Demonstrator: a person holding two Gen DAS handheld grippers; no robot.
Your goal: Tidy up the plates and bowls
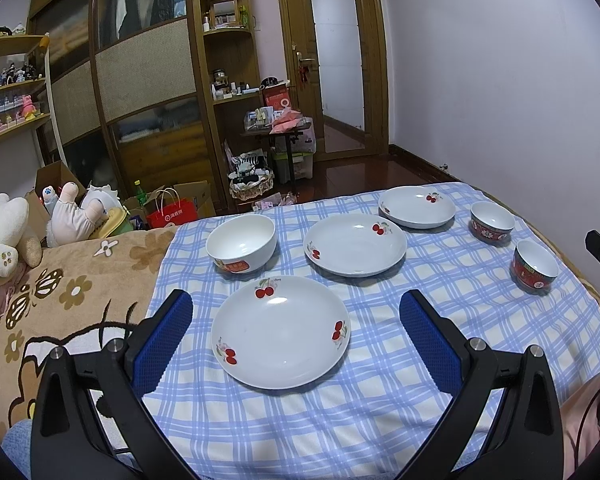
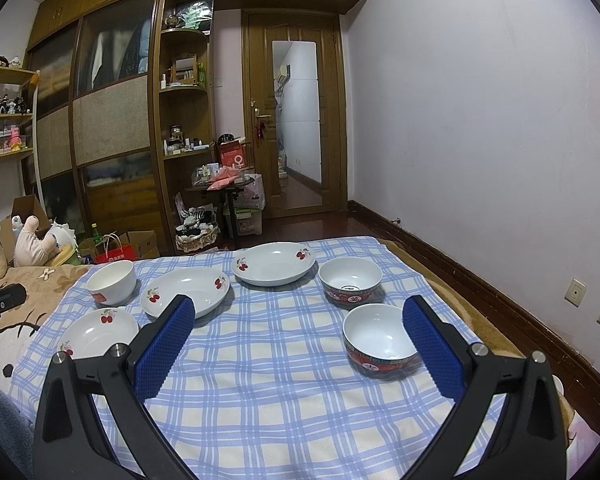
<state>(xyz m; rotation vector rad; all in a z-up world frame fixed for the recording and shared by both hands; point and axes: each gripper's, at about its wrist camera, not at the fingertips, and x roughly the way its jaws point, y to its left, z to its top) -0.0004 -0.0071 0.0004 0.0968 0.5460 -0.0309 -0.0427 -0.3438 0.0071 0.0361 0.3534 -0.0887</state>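
Three white cherry-print plates lie on a blue checked cloth [image 1: 380, 360]: a near plate [image 1: 281, 331], a middle plate [image 1: 355, 245] and a far plate [image 1: 417, 206]. A white bowl [image 1: 241, 243] stands at the left. Two red-patterned bowls [image 1: 492, 222] [image 1: 535, 266] stand at the right. My left gripper [image 1: 296, 304] is open, its fingers either side of the near plate and above it. My right gripper [image 2: 298, 308] is open above the cloth [image 2: 280, 360]; the near red bowl [image 2: 378, 338] sits by its right finger, the other red bowl [image 2: 350, 279] beyond. The plates [image 2: 98, 331] [image 2: 185, 291] [image 2: 275, 263] and white bowl [image 2: 112, 282] lie to the left.
The cloth covers a bed with a brown flowered blanket [image 1: 60, 300] on the left. Stuffed toys [image 1: 4, 232] sit at the bed's far left. A lilac wall [image 2: 500, 160] runs along the right. A wardrobe, shelves and a door stand beyond the bed's end.
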